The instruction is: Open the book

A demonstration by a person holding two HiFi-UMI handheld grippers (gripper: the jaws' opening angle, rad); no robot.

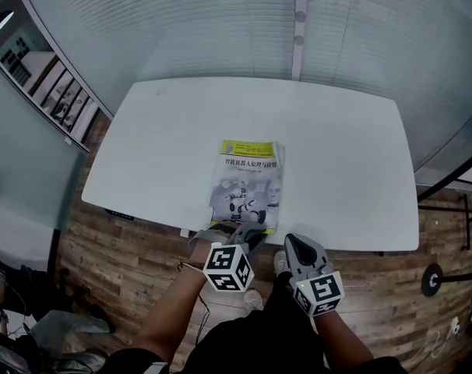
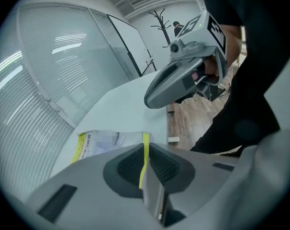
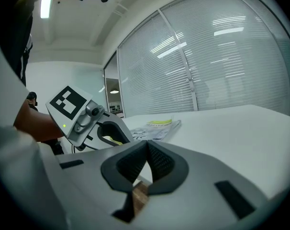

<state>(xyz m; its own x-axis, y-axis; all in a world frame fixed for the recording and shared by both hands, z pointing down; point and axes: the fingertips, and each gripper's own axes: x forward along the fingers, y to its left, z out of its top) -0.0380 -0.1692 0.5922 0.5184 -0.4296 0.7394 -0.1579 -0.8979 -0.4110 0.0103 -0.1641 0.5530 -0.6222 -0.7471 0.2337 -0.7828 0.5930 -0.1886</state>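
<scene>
Jaws of the left gripper (image 2: 144,152) pinch the book's (image 1: 248,184) near edge on the tabletop (image 1: 345,154); the right gripper's (image 3: 147,147) jaws meet, empty.

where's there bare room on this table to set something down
The table is bare left of the book to its left edge, right of it to the right edge, and behind it toward the blinds. Crowded only at the near edge, where the left gripper grips the book and the right gripper hovers beside it.
</scene>
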